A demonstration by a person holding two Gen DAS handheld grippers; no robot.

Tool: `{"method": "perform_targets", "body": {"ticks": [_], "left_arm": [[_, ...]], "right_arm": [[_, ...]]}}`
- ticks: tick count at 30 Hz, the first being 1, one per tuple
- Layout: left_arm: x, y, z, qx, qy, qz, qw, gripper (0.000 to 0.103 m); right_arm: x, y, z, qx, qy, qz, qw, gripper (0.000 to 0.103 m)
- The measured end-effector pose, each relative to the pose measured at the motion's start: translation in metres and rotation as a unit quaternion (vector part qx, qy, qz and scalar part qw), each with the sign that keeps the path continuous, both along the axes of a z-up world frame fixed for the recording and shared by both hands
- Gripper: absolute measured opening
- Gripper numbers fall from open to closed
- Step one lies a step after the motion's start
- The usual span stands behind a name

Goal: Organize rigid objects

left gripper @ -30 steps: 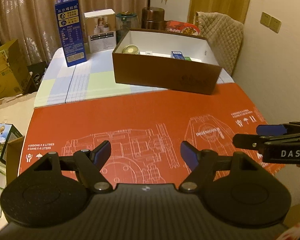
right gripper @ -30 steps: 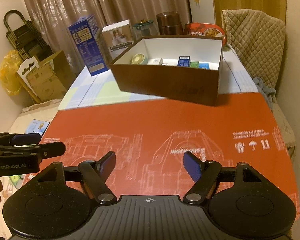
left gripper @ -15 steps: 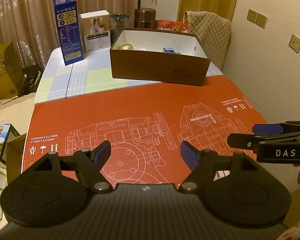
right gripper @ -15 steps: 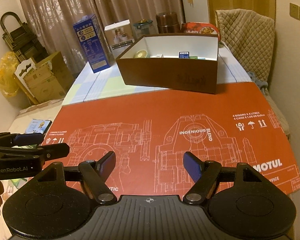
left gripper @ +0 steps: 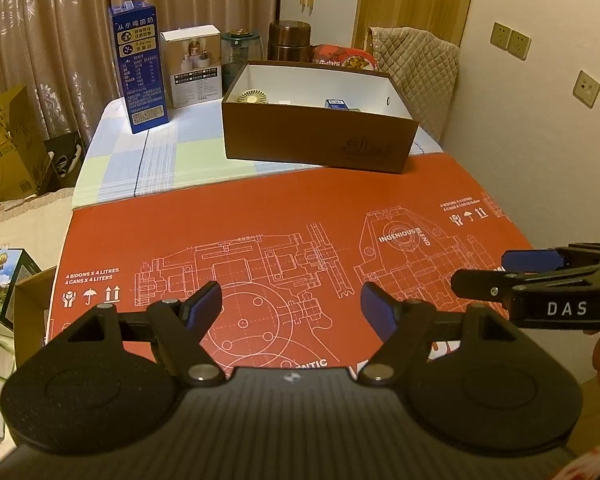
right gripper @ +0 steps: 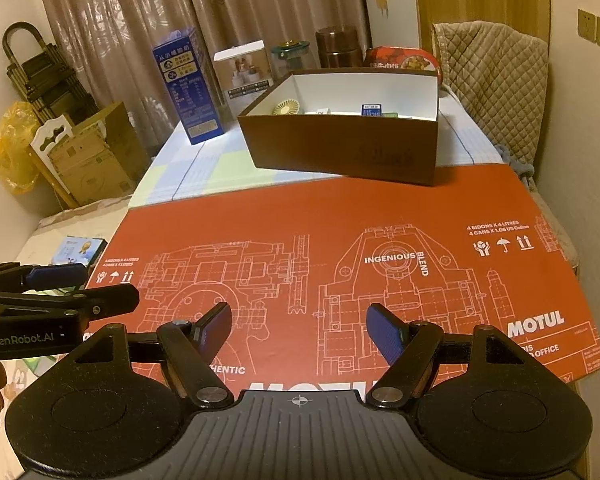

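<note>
left gripper (left gripper: 291, 307): fingers spread wide, nothing held; hovering over the red mat (left gripper: 292, 216).
right gripper (right gripper: 299, 329): fingers also spread wide, nothing held; seen side-on at the right edge of the left view.
objects: small fan (left gripper: 253, 97), blue packet (left gripper: 336, 104) and other small items are seen inside the brown box (left gripper: 320, 142); nothing loose is seen on the mat.
box position: straight ahead of both sets of fingers, well apart, at the mat's far edge.
box long axis: roughly crosswise to the fingers, slightly skewed.
nearer hand: judged about equal; box sits a little right of centre in both views.
background: blue carton (left gripper: 138, 68) and white carton (left gripper: 192, 65) stand behind the box.
change vs earlier: both grippers have been pulled back from the box; more mat is now shown; fingers unchanged.
</note>
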State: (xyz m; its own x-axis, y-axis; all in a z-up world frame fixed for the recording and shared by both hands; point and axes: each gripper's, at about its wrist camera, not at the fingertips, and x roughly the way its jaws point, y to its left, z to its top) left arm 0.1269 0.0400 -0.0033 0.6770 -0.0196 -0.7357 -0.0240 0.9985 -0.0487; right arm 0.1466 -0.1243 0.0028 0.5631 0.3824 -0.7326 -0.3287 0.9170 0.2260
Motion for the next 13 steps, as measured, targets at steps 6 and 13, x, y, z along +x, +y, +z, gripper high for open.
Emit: {"method": "perform_targets", "body": {"ticks": [6,13], "left_arm": [[0.0002,0.0001,0.0,0.001,-0.001,0.0,1.0,0.074],[0.0031,-0.0025,-0.001,0.006,-0.004,0.0,1.0,0.074]], "right_arm": [[0.0005,0.0002,-0.0002,-0.001,0.001,0.0,1.0,0.072],[0.001,-0.0026,-0.0006,-0.001,0.002,-0.001,1.0,0.072]]}}
